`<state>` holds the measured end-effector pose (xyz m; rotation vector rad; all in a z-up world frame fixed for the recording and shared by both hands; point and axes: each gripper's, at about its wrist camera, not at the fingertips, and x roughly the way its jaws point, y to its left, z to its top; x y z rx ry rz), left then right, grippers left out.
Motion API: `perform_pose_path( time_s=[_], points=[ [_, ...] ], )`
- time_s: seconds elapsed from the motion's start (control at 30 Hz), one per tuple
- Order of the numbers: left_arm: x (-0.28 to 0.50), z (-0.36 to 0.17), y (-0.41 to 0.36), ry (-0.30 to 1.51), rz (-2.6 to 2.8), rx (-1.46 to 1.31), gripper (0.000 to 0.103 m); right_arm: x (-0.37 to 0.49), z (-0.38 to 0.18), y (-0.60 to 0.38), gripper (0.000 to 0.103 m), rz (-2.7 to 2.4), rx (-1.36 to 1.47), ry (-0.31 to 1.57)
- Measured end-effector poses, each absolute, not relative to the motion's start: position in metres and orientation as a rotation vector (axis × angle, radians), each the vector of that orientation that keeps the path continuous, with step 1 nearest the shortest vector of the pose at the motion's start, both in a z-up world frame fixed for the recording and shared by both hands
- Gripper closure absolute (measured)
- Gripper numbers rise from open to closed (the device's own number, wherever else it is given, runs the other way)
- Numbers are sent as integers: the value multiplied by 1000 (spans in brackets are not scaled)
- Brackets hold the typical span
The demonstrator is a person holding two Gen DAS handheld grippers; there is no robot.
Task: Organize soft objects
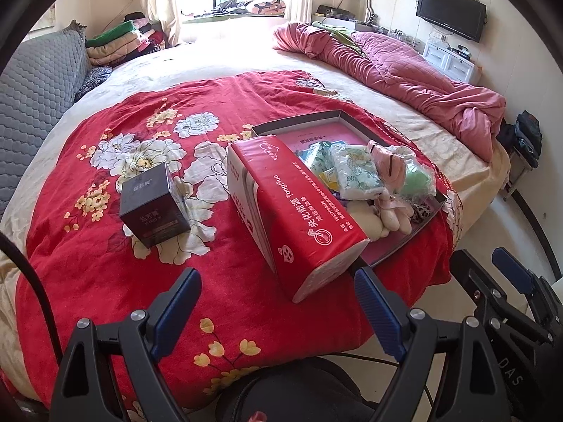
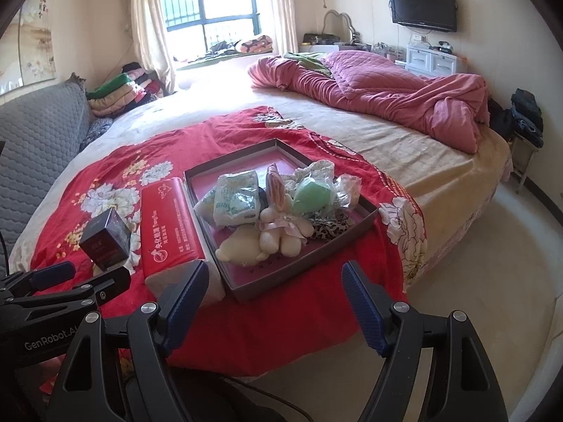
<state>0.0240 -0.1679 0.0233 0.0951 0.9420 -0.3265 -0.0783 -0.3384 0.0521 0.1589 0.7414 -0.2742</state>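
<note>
Soft objects: most already sit heaped in the shallow tray [image 2: 355,227] on the red flowered blanket [image 2: 302,302], with the plush rabbit [image 2: 279,227], the cream plush [image 2: 239,246], the white-green pack [image 2: 234,198], the green sponge in plastic [image 2: 313,195] and a leopard scrap [image 2: 327,230] toward the tray's near right. Your left gripper [image 1: 278,307] hangs with fingers spread wide and nothing between them, just short of the near end of the red tissue pack [image 1: 299,211]; your right gripper [image 2: 276,304] is likewise spread and empty, near the tray's front corner. The tissue pack lies outside the tray, along its left wall, seemingly propped on the rim, though you can't be sure from either view. Past it, apart on the blanket, stands a dark box [image 1: 155,204], hard-looking, probably not yours to sort. Risks from here: the tissue pack is wide and squashy, so pinching its end may let it sag or slide out; lifting it could drag the tray rim and tip the pile; the tray is already crowded, so dropping it in may shove the rabbit or the sponge over the low wall. The blanket is soft, so pressing down shifts everything.
</note>
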Motion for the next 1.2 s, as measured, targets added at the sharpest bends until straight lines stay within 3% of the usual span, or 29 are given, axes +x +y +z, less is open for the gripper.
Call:
perform_pose_path(
  time_s=[1.2],
  points=[
    [19, 30, -165, 948, -319, 97, 15, -81, 52, -339, 24, -287, 154, 748]
  ],
)
